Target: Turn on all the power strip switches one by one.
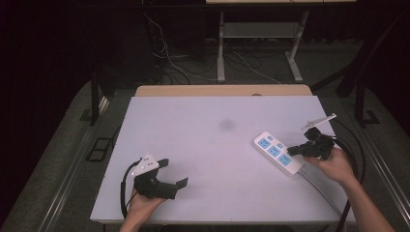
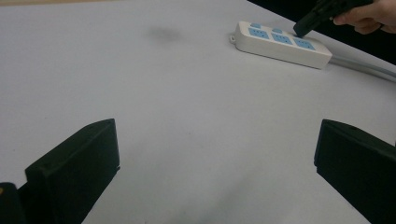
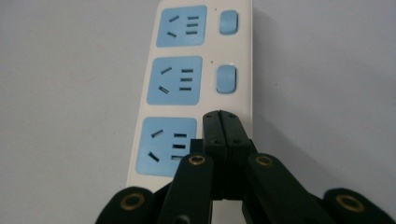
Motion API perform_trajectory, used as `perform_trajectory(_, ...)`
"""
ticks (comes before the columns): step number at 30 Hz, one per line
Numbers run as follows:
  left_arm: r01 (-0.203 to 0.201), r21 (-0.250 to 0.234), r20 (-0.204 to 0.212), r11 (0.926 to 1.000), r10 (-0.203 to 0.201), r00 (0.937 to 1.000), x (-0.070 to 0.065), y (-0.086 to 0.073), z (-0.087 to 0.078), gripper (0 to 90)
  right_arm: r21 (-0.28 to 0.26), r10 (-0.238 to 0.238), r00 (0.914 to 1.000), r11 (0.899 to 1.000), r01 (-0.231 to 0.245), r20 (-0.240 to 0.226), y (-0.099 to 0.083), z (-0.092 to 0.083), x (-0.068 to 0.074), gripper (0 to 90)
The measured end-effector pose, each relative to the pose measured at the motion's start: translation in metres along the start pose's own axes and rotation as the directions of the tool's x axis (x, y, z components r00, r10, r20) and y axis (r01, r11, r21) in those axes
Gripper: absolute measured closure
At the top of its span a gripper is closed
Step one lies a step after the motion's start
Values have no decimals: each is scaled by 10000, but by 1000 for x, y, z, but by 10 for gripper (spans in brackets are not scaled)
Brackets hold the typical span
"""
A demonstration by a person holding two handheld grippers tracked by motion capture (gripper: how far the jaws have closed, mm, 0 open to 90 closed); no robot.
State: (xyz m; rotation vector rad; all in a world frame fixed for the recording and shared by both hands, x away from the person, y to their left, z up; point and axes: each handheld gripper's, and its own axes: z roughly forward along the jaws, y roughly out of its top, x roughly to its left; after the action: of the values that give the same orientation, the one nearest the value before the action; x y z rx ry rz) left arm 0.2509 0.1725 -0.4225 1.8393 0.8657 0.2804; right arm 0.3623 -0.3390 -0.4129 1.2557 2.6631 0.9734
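Altogether one power strip [image 3: 196, 84], three sockets, two grippers

A lab or recording studio is showing itself here. Black curtains are hanging around a grey carpeted floor [image 1: 58, 159], shutting out the room. A plain white table [image 1: 212, 145] is standing in the middle under a fixed overhead camera, and beyond the fingers, past its far edge, loose cables [image 1: 169, 63] are trailing across the floor beside the metal legs of another bench [image 1: 221, 48]. A person's hands are working cabled, camera-carrying tools, as in a data-collection rig.
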Motion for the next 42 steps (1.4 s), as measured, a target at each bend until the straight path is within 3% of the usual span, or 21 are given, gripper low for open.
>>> perform_trajectory(9, 72, -25, -26, 10000, -72, 10000, 0, 0, 0, 0, 231, -390, 9992, 9990, 390, 11, 9, 3, 11, 900)
perform_trajectory(23, 76, -63, -30, 10000, -76, 10000, 1, 0, -2, 0, 221, -1232, 9923, 9922, 1229, 93, 37, -10, 34, 900)
perform_trajectory(42, 71, -71, -54, 10000, -71, 10000, 2, 0, -2, 0, 74, -1000, 9947, 9950, 999, 248, 59, -14, 13, 900)
